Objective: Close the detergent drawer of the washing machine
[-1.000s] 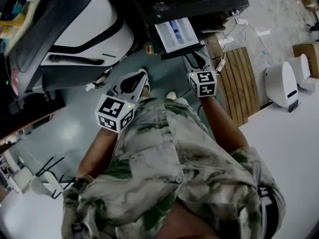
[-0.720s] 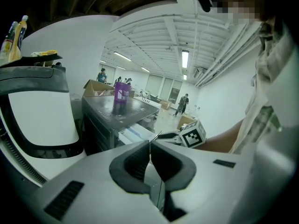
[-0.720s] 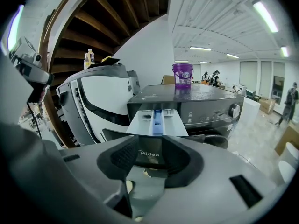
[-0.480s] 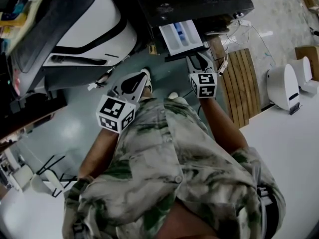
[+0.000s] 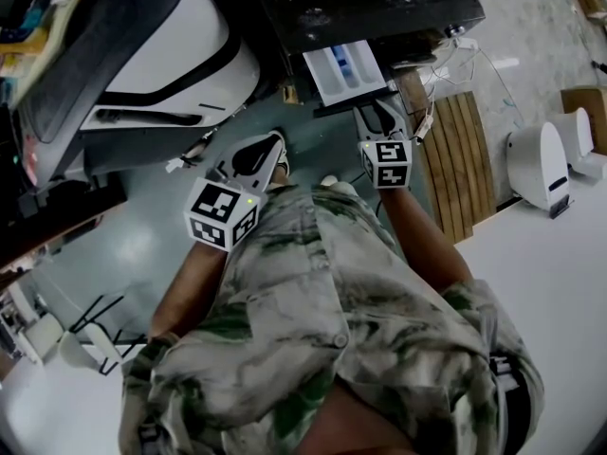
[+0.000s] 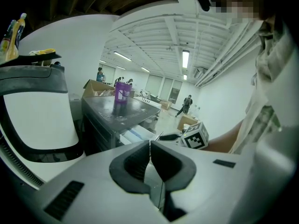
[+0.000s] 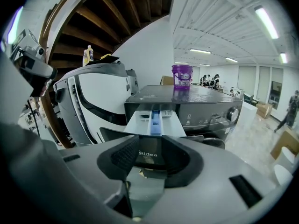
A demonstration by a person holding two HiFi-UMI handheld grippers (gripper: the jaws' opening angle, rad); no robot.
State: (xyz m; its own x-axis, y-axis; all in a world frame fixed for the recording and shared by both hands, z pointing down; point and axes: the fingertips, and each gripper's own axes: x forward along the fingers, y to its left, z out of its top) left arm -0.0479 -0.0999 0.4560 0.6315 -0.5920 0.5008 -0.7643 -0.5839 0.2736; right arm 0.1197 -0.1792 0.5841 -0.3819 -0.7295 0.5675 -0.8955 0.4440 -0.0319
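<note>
Detergent drawer (image 7: 154,120) stands pulled out at the upper left of the dark washing machine (image 7: 205,107): a pale grey tray with a blue centre insert. The right gripper (image 7: 149,158) has its jaws apart, and the drawer's dark front panel shows between them; contact cannot be confirmed. The left gripper (image 6: 150,160) has its jaws together and empty. The machine's lower front is hidden behind the right gripper.

Glossy grey-green floor (image 5: 142,245) is carrying a dark washing machine (image 5: 379,8) and, just beside it, a large white appliance (image 5: 180,55). A slatted wooden board (image 5: 465,150) is lying flat on the floor near the machine, with white cables (image 5: 479,60) trailing beside it. The machine's flat top (image 7: 187,93) is bearing an upright purple container (image 7: 181,76). A white table (image 5: 550,273) is holding a white device (image 5: 536,162) at its edge.
</note>
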